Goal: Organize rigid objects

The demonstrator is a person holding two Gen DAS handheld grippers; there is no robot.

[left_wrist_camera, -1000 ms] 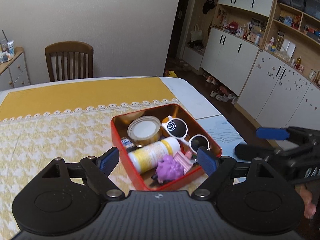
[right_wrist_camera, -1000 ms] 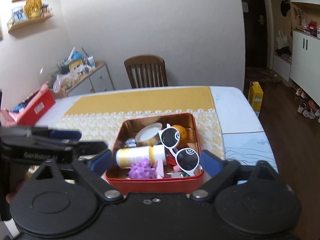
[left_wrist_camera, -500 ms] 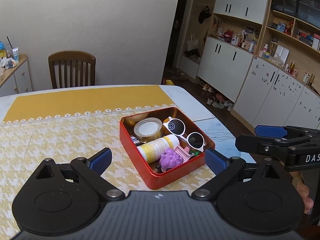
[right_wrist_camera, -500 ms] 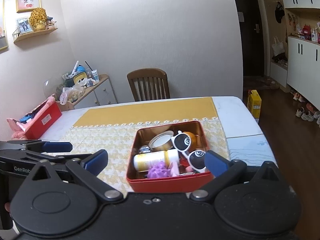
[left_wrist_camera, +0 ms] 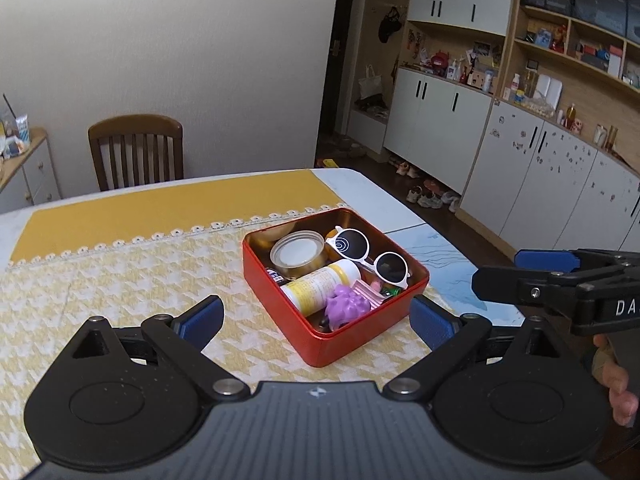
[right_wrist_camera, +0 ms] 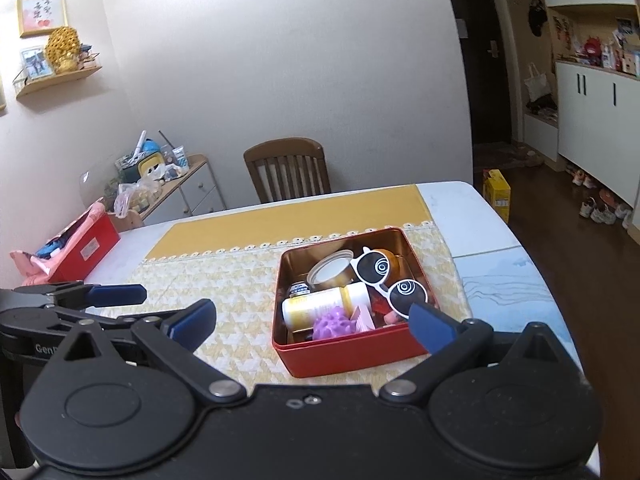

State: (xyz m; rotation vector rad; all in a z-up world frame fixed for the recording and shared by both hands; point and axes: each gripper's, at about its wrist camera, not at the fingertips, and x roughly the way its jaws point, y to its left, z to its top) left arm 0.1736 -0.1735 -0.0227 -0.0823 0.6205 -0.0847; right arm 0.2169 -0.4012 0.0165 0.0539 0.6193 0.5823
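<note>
We see the red tin (left_wrist_camera: 335, 322) sitting on the yellow patterned cloth (left_wrist_camera: 120, 276) toward the right edge of the worktop (right_wrist_camera: 452, 208), with its near corner pointing at us in the left wrist view. Packed inside are white sunglasses (left_wrist_camera: 370, 258), a gold can (left_wrist_camera: 297, 254), a yellow-labelled bottle (left_wrist_camera: 320, 286) lying on its side and a knobbly purple toy (left_wrist_camera: 347, 304); smaller bits beneath them are too crowded to make out. Our left tool (left_wrist_camera: 316, 316) has its jaws spread wide with nothing between them, and our right tool (right_wrist_camera: 310, 320) likewise stands apart and empty just short of the tin. We judge the tin stiff, smooth-walled and moderately weighted by its load, so a hold across two opposite walls near the rim should serve best, one tool to each side. The sunglasses look the most fragile and lie on top, so we would keep the pads off them and keep the tin level.
</note>
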